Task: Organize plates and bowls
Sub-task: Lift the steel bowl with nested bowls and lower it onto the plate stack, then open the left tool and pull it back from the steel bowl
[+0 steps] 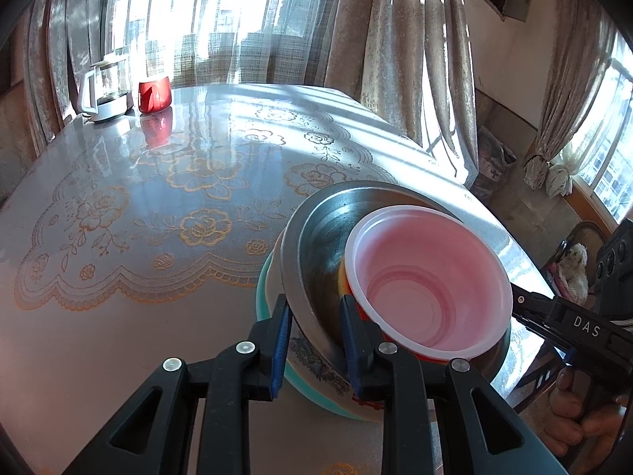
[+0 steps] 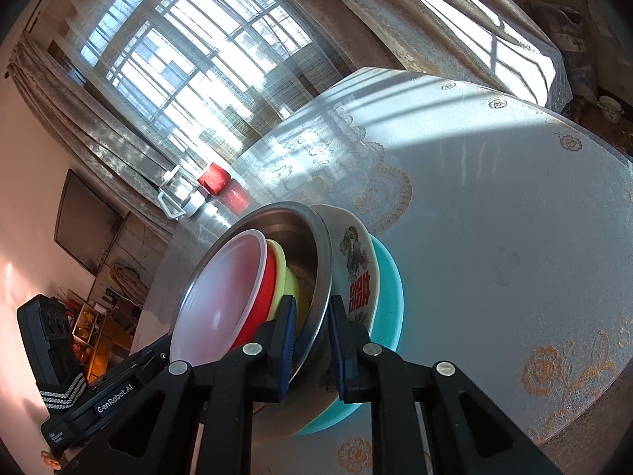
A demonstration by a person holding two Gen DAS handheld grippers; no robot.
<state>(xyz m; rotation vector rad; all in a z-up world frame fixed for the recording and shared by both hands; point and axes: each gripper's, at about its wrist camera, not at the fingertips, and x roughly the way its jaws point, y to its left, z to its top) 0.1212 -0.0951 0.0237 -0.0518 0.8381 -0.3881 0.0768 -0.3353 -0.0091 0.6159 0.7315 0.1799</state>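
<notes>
Left wrist view: the left gripper (image 1: 314, 340) reaches up from 6 o'clock, pointing down toward the table (image 1: 118, 237). Its blue pads (image 1: 281, 340) sit narrowly apart and pinch the near rim of the steel bowl (image 1: 316, 245): one pad outside the wall, the other inside. Nested in the steel bowl is a red bowl (image 1: 358, 310), with a pink-white bowl (image 1: 427, 277) seated in it at 3 o'clock of the fingers. The steel bowl rests in a printed bowl (image 1: 312, 360), which sits in a teal bowl (image 1: 269, 297). The stack stands near the table's right edge. At 4 o'clock the right gripper's black body comes in, with a hand (image 1: 573, 407) on its handle. A red cup (image 1: 154, 95) and a white pitcher (image 1: 103, 95) stand far off at 11 o'clock.

Right wrist view: the right gripper (image 2: 312, 344) enters from 6 o'clock, angled down. Its pads are nearly closed and clamp the steel bowl's (image 2: 312, 261) rim, one inside and one outside. A yellow bowl (image 2: 283, 273) shows between the red bowl (image 2: 265, 301) and the steel. The printed bowl (image 2: 356, 261) and teal bowl (image 2: 389, 293) lie at 1 o'clock. The left gripper's body lies at 8 o'clock.
</notes>
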